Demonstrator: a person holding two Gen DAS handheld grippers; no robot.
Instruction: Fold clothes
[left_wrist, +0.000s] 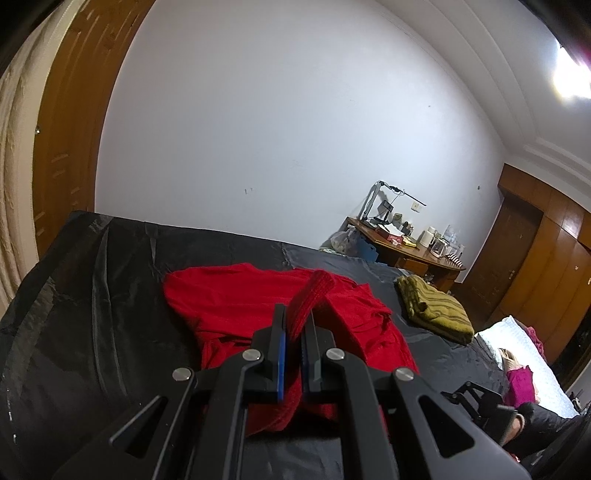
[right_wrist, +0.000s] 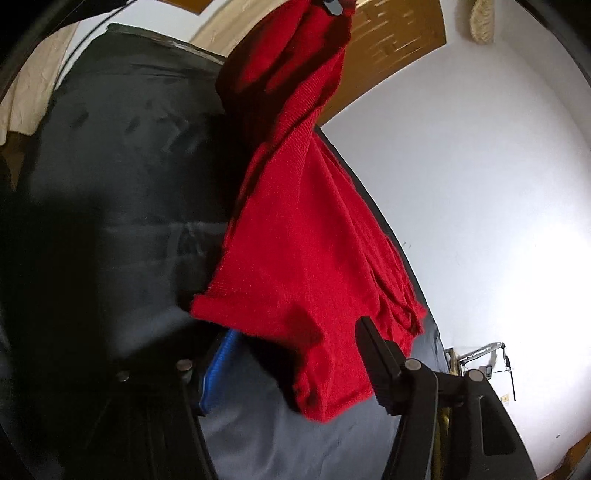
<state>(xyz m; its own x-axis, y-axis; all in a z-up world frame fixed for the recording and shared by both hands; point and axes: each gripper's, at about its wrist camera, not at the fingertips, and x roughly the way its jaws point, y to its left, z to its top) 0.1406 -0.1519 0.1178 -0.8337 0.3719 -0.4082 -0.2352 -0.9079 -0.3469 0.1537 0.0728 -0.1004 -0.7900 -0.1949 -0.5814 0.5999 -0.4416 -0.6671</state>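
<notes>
My left gripper (left_wrist: 293, 325) is clamped on a ribbed edge of the red garment (left_wrist: 258, 306); my right gripper (right_wrist: 295, 354) stands wide apart.

Nearest in the left wrist view, my blue-padded fingers (left_wrist: 281, 354) pinch the cloth, which rises between them as a narrow band while the rest lies rumpled on the dark sheet (left_wrist: 92, 295) covering the bed. Beyond it to the right sits a folded olive towel (left_wrist: 436, 310), and farther off a cluttered wooden desk (left_wrist: 413, 251) against the white wall. Only the right wrist view shows the garment (right_wrist: 306, 221) hanging in long folds, its lower hem drooping between my parted fingers (right_wrist: 376, 362); I cannot tell whether it touches them.
</notes>
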